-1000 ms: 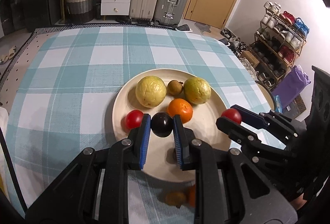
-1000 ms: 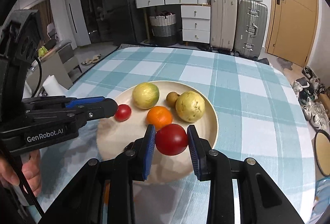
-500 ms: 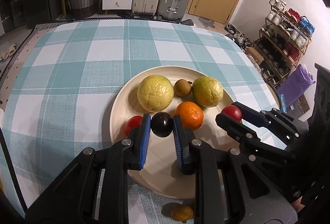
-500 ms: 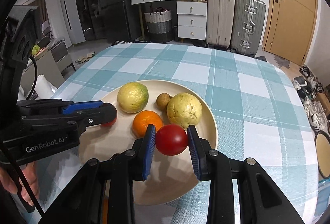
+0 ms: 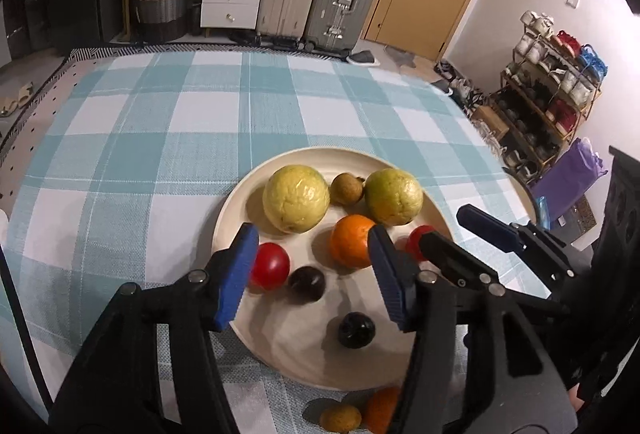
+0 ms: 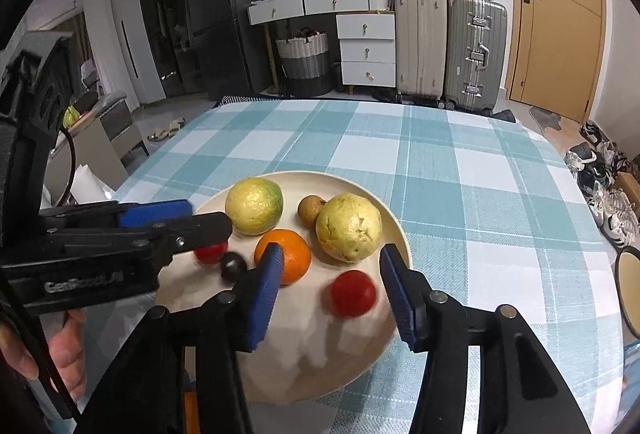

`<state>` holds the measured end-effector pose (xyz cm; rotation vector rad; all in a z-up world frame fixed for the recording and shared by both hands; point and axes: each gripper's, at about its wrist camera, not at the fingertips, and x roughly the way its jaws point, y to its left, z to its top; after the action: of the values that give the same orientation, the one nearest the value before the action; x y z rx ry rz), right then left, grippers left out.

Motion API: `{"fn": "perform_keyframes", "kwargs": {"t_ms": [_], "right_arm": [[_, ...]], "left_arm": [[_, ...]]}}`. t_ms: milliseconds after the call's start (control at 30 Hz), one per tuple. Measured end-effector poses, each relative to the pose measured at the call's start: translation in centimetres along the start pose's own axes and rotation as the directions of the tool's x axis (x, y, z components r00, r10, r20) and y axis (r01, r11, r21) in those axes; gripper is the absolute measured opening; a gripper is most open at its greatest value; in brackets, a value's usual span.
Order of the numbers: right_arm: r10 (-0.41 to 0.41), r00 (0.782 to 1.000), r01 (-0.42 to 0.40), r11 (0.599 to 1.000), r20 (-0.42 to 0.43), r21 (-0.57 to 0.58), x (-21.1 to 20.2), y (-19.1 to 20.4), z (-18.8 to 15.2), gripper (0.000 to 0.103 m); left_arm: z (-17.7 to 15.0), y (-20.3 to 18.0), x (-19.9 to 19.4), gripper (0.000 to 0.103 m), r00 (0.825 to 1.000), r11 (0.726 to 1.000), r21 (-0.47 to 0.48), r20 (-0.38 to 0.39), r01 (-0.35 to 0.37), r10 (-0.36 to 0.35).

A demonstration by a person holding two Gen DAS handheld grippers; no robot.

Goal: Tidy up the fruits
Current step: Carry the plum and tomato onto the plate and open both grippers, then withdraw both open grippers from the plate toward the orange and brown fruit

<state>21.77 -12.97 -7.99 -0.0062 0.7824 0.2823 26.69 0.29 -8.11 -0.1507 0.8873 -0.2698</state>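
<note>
Both tongs hang spread wide and hold nothing. The left tongs (image 5: 312,274) stand over the near half of the plate (image 5: 236,210), with a dark plum (image 5: 307,283) on the plate between their blue pads and a second plum (image 5: 356,329) lower down, nearer the handle. The right tongs (image 6: 328,290) frame a red tomato (image 6: 353,293) that lies on the plate just right of the orange (image 6: 288,258). A half-second ago each pair was clenched on its fruit, plum in the left and tomato in the right; now both fruits sit loose on the plate. Behind the orange lie two guavas (image 5: 296,198) with a small brown fruit (image 5: 346,188) between them; another tomato (image 5: 270,265) sits left of the plum. Off the plate, on the surface (image 5: 160,138) near its front rim, wait a small yellow fruit (image 5: 341,419) and an orange one (image 5: 380,408), below and behind both tongs, the left pair likely nearer
</note>
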Motion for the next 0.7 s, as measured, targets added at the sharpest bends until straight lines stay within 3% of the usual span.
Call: {"fn": "perform_keyframes", "kwargs": {"t_ms": [700], "right_arm": [[0.052, 0.991, -0.068, 0.99, 0.125, 0.125, -6.6, -2.3, -1.2, 0.063]], "left_arm": [[-1.9, -0.2, -6.2, 0.055, 0.997, 1.0, -0.025, 0.069, -0.015, 0.017]]}}
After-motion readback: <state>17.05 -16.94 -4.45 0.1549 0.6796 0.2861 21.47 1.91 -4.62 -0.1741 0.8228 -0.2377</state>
